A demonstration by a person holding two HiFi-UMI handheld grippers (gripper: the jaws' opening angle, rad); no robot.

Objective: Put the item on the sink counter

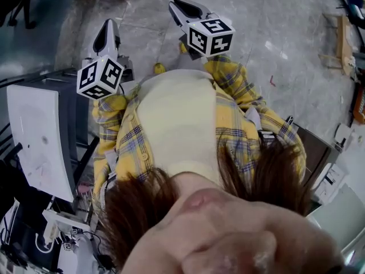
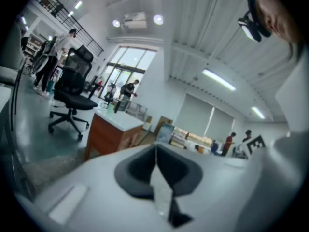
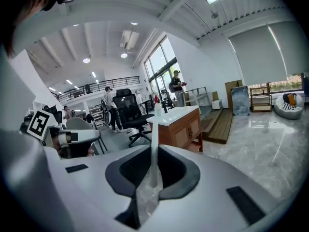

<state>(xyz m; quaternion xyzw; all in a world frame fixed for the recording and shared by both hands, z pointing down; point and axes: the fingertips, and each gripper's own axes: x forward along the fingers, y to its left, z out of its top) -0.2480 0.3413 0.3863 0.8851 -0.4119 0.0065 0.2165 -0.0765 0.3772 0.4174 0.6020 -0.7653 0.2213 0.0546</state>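
Head view looks steeply down on the person's yellow plaid shirt (image 1: 239, 84), with both grippers held out in front over a pale marble floor (image 1: 274, 39). The left gripper (image 1: 108, 32) is at the left with its marker cube near the chest, and the right gripper (image 1: 183, 7) is at the right, a little farther out; the two are apart. In the left gripper view the left gripper (image 2: 155, 151) has its jaws pressed together along a thin line, with nothing between them. In the right gripper view the right gripper (image 3: 154, 153) is likewise clenched on nothing. Far beyond the right jaws stands a wooden counter (image 3: 176, 122) with a white top, and a black chair (image 3: 128, 111) is just left of it. The left gripper view shows the same counter (image 2: 116, 129) far off, with the chair (image 2: 72, 88) to its left. Neither gripper holds an item, and I cannot tell from these views where it is.
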